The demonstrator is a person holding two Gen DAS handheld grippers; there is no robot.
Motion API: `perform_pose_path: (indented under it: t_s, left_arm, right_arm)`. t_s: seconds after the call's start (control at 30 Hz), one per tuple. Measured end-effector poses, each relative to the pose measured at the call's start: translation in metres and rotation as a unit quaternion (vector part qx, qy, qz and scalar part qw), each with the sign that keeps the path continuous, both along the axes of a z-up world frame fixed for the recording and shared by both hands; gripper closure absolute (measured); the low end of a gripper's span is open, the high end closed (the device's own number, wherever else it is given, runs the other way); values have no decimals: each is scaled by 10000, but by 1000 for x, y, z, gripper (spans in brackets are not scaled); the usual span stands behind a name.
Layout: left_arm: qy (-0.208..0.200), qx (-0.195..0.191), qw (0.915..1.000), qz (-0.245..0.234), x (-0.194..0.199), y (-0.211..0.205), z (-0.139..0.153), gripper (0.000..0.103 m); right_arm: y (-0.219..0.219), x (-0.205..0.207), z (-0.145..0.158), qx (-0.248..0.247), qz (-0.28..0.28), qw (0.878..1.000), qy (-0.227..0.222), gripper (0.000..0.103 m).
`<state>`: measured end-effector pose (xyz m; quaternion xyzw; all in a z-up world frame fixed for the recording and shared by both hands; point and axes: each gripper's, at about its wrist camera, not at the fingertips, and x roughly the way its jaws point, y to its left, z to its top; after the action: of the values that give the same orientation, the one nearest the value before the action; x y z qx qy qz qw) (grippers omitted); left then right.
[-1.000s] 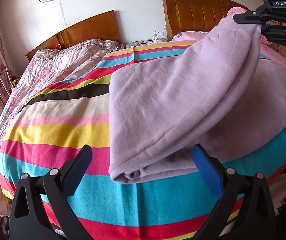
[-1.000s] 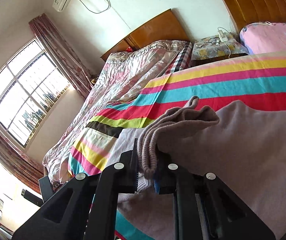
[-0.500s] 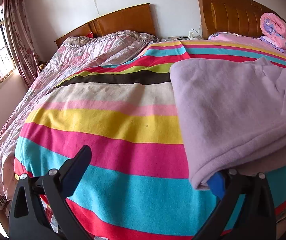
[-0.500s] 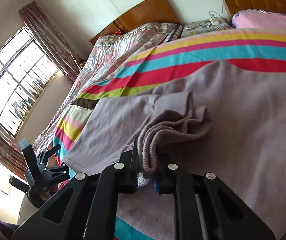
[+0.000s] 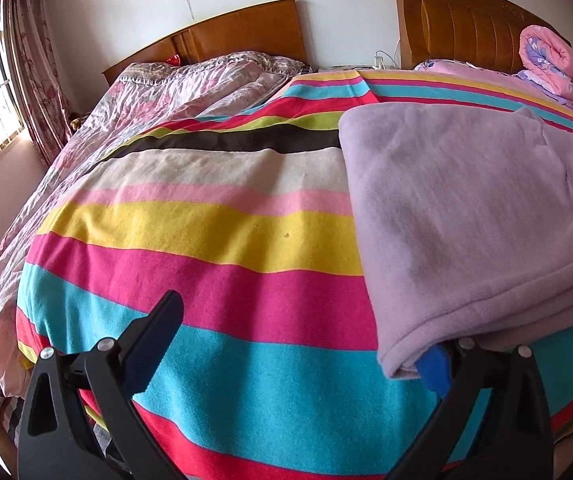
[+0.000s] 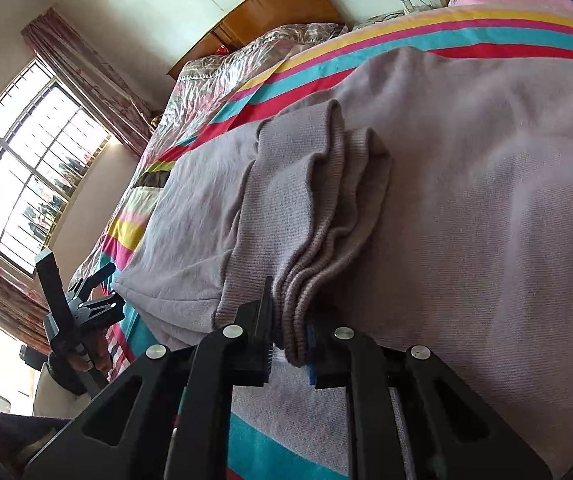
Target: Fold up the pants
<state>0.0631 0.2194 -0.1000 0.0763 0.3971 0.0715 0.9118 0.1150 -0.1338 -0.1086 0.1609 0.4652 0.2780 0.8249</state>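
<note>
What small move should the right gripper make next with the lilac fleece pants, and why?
Probably open the right gripper and let go: it pinches the ribbed cuffs of the lilac fleece pants, which already lie folded over on the striped blanket, while the left gripper stands open.

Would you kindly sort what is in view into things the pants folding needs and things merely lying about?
In the job:
- lilac pants
- right tool, clamped on their ribbed hem
- left tool, open

Lying about:
- striped blanket
- rolled pink quilt
- floral duvet
</note>
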Motion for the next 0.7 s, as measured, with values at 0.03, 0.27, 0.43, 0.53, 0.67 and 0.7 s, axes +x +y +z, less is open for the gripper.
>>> perform_pose_path:
  t_s: [0.03,0.27,0.43,0.53,0.67,0.7]
  left_arm:
    - [34,44,10000,-36,1,-1,1,1]
    - [533,781,9919,-854,-21,-16,20,2]
    - [104,800,9943,-703,-22,-3,66,2]
    - [-441,-28,9955,-842,10,-17,100,2]
    - [-276,-267,9907,-1306,79,-76,89,2]
    - [-171,-262,9902,-1358,95,-90,80,2]
  right_arm:
    - [-1,-1,2,-57,-32,10000,-21,91]
    - [-4,-11,22,-735,-123,9964,-411,59]
    - [-6,-6,53,-1230,-274,9854,-1147,58]
    - [19,8,61,-1441,133,9790,-1434,58]
    - [65,23,57,-1966,737,9624,-1725,55]
    - [74,26,55,-2073,878,9581,-1772,55]
